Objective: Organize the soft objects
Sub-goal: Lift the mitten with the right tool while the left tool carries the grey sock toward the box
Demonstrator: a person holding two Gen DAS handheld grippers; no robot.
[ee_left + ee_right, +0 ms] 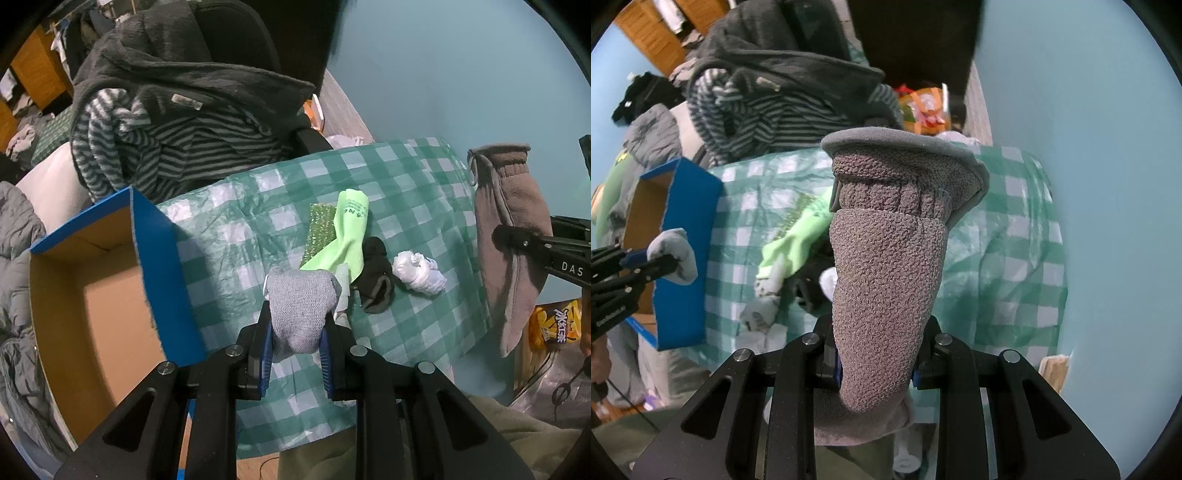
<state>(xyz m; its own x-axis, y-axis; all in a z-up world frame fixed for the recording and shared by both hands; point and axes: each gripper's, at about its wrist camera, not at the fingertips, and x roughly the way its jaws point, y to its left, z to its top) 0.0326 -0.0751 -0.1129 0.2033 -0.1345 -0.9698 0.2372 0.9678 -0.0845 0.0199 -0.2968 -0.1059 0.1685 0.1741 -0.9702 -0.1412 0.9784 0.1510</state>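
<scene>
My left gripper is shut on a light grey sock, held above the checked table cover just right of the blue cardboard box. That same sock and left gripper show at the left of the right wrist view. My right gripper is shut on a brownish-grey fleece mitten that hangs down and fills the view; it also hangs at the right edge as the mitten in the left wrist view. On the cover lie a lime green sock, a black sock and a white balled cloth.
A green sponge lies under the lime sock. A chair piled with striped and dark grey clothes stands behind the table. An orange snack bag sits low on the right. The open box shows a bare brown inside.
</scene>
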